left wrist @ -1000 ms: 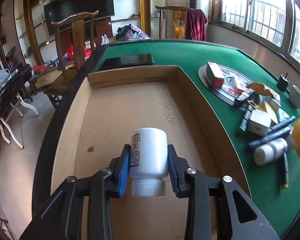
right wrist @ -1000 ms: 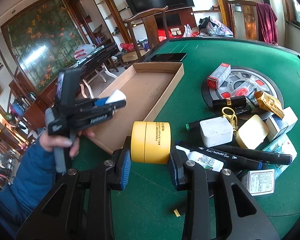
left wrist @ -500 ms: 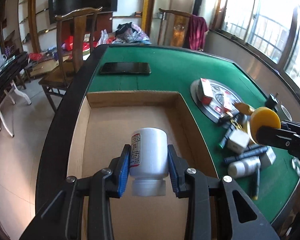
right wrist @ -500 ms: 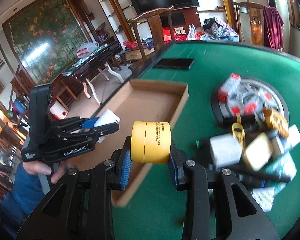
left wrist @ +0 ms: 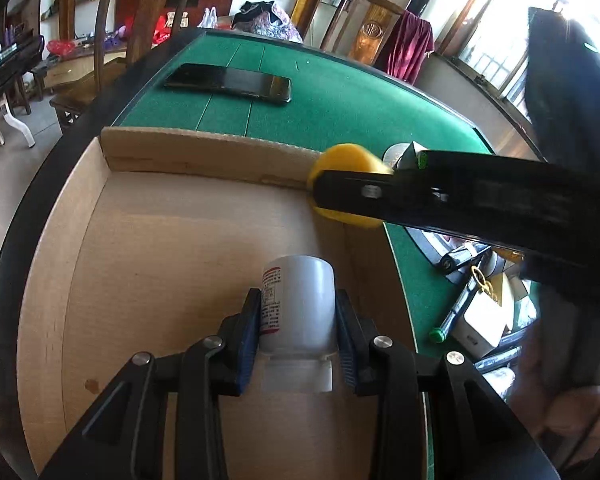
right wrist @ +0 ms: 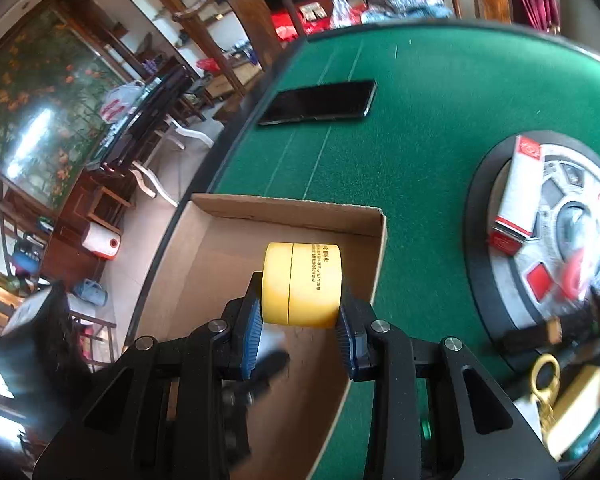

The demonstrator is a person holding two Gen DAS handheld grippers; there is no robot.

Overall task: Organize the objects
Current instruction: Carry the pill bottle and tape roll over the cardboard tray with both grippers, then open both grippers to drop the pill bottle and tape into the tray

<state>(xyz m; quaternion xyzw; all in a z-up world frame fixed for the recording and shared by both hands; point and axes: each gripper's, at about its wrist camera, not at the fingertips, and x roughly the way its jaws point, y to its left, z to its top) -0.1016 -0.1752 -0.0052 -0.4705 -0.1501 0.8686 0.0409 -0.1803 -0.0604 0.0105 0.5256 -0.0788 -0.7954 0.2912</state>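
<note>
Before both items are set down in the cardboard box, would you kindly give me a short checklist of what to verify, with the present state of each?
1. Left tongs grip the white bottle: ok, pads press on both sides.
2. Right tongs grip the yellow jar: ok, clamped between the pads.
3. Box floor free under the bottle: ok, bare cardboard there.
4. Jar past the box wall: ok in the right wrist view, near the far right corner.
5. The two tongs clear of each other: cannot tell, they are close and the view is blurred.
6. Phone out of the way: ok, beyond the box on the felt.
</note>
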